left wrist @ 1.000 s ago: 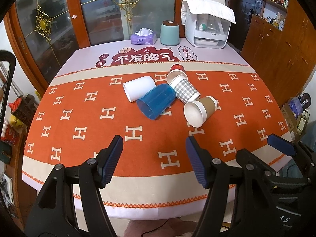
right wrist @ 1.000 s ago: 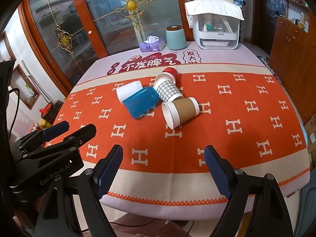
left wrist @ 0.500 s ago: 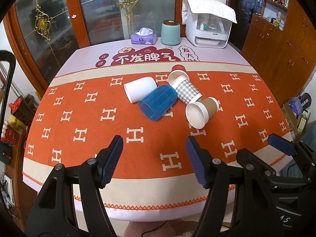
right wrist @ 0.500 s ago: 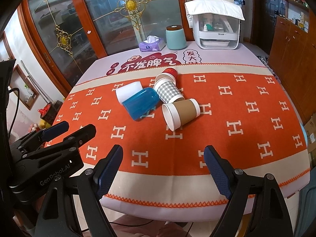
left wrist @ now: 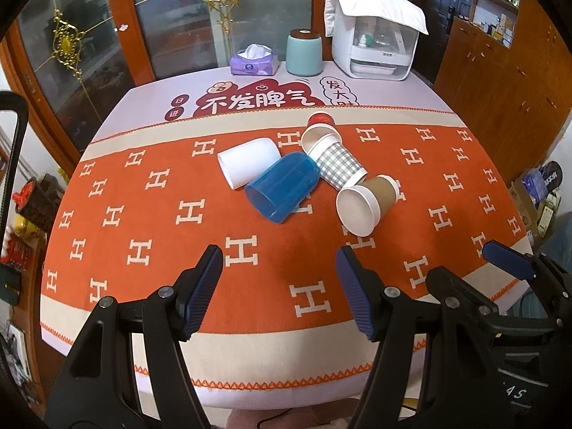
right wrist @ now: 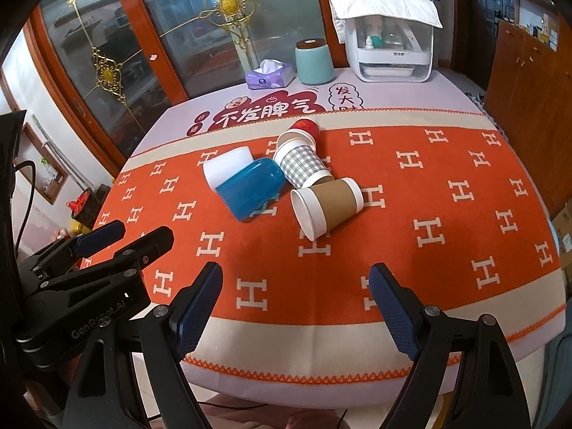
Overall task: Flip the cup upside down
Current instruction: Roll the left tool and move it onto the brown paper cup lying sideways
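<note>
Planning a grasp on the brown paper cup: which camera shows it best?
The right wrist view: the brown paper cup lies side-on, sleeve and open rim both visible. The left wrist view looks mostly into its mouth, foreshortening the body.

Right claw (right wrist: pixel 296 286): jaws spread wide, nothing between them, poised over the near edge of the desk (right wrist: pixel 447 250), which carries an orange cloth with white H marks. Left claw (right wrist: pixel 123 237) enters at lower left, also empty.

Five cups lie on their sides in a cluster mid-desk. Brown paper cup (right wrist: pixel 327 207): nearest, white mouth facing near-left. Grey checked cup (right wrist: pixel 302 166): behind it, touching. Red cup (right wrist: pixel 304 128): farthest, nested against the checked cup's base end. Blue translucent cup (right wrist: pixel 250 187): left of the checked cup, overlapping the white cup (right wrist: pixel 225 166).

Far edge: tissue box (right wrist: pixel 270 75), teal canister (right wrist: pixel 314 61), white appliance (right wrist: pixel 388 50).
</note>
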`<state>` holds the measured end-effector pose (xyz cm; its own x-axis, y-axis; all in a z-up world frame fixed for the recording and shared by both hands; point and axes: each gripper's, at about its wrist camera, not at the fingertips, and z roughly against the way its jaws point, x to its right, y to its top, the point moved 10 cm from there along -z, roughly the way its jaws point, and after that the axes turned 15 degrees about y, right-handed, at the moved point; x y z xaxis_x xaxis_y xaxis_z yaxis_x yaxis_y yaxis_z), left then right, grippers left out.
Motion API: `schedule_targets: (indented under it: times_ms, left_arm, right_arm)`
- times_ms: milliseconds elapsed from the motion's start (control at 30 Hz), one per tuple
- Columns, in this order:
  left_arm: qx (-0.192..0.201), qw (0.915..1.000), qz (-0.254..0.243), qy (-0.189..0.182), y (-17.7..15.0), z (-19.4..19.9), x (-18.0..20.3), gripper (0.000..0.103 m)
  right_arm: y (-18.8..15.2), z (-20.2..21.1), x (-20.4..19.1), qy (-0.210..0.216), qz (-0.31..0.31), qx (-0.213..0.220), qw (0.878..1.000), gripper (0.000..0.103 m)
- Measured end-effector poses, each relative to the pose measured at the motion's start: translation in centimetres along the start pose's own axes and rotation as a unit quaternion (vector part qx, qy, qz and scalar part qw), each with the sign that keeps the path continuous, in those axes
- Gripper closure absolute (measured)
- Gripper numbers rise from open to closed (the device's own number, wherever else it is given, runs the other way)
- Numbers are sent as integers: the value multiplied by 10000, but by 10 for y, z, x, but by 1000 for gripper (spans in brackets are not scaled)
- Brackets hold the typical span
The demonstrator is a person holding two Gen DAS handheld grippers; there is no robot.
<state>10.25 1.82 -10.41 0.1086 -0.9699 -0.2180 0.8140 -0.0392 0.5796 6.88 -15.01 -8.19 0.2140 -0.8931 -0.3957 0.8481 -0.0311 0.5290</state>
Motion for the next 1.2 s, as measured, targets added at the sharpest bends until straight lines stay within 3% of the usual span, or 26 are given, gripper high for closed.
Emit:
schedule_targets:
  times_ms: [400,600,733,867,900,1033,1200]
  left_arm:
    - [-76,9954,-919,-275,37,-25,39,40]
    - [-101,9801,-1872,-649,68,-37,83,40]
    - [-227,9614,-2558,-985,84,-45,122,40]
    - [-423,9315,-3401,-1219,84,-64,165,40]
    - [-476,9215,-3665,-1197,82,-72,178,40]
    - [-655,8986,-4221,-1007,67,-104,205,40]
    - [-1022,8781,-4601,-829,43,-136,219,40]
  right_arm:
    - [20,-20,41,-118,-792,81,9968,18]
    - [25,-24,91,-351,-1572,308,9865,18]
    - [20,-31,125,-414,-2090,406,9762,18]
    - [9,-46,164,-337,-2872,489,9560,18]
    - [6,-50,172,-323,-3045,506,9506,18]
    - [-15,-66,197,-233,-3632,489,9301,18]
    - [-37,-82,208,-192,-3894,380,9201,18]
